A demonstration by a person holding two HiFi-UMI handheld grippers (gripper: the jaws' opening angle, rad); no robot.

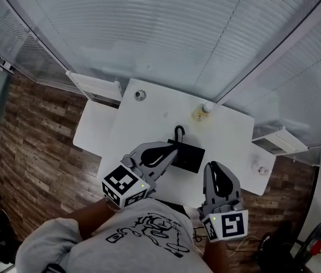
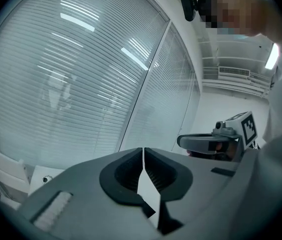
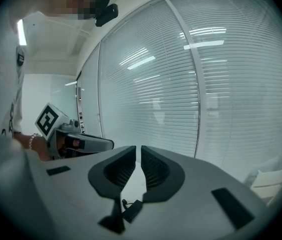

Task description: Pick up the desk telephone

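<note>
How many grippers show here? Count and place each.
2. The left gripper, shut, is by the telephone's left end; the right gripper, shut, is over the desk's front right. None seems hidden.

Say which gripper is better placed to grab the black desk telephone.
Left, probably. In the head view the left gripper overlaps the black desk telephone at its left edge; the right gripper sits apart, off its right side. Both are shut.

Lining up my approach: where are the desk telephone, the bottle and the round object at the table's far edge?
desk telephone (image 1: 190, 158), head view, middle of its black body.
bottle (image 1: 201, 113), head view, its body below the cap.
round object (image 1: 140, 95), head view, its centre.
</note>
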